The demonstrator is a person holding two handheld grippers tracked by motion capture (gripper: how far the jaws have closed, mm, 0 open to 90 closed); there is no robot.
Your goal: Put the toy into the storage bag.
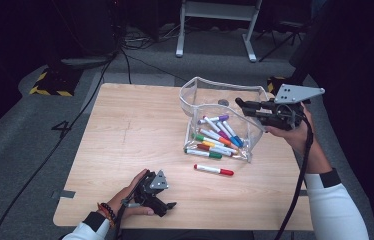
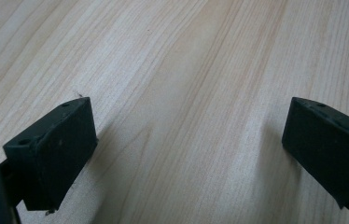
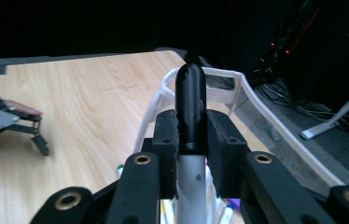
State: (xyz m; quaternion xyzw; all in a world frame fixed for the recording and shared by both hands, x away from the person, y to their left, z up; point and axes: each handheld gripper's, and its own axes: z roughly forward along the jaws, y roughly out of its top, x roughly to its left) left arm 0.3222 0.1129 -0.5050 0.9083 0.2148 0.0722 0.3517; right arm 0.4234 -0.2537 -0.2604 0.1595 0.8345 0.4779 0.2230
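My right gripper (image 1: 242,106) hangs over the right side of a clear plastic pouch (image 1: 195,90), shut on a marker with a black cap (image 1: 238,102). In the right gripper view that marker (image 3: 191,98) stands pinched between the two pads (image 3: 165,149), cap pointing away, above the pouch rim (image 3: 247,98). Several coloured markers (image 1: 217,136) lie inside the pouch. A red-capped marker (image 1: 213,170) lies on the table just in front of it. My left gripper (image 1: 167,205) rests at the table's front left, jaws wide open over bare wood (image 2: 186,149).
The light wooden table (image 1: 130,130) has bare room across its left and middle. Dark floor, cables and a white stand (image 1: 215,20) lie beyond the far edge. The person's left hand and its gripper (image 3: 28,128) show at the left of the right gripper view.
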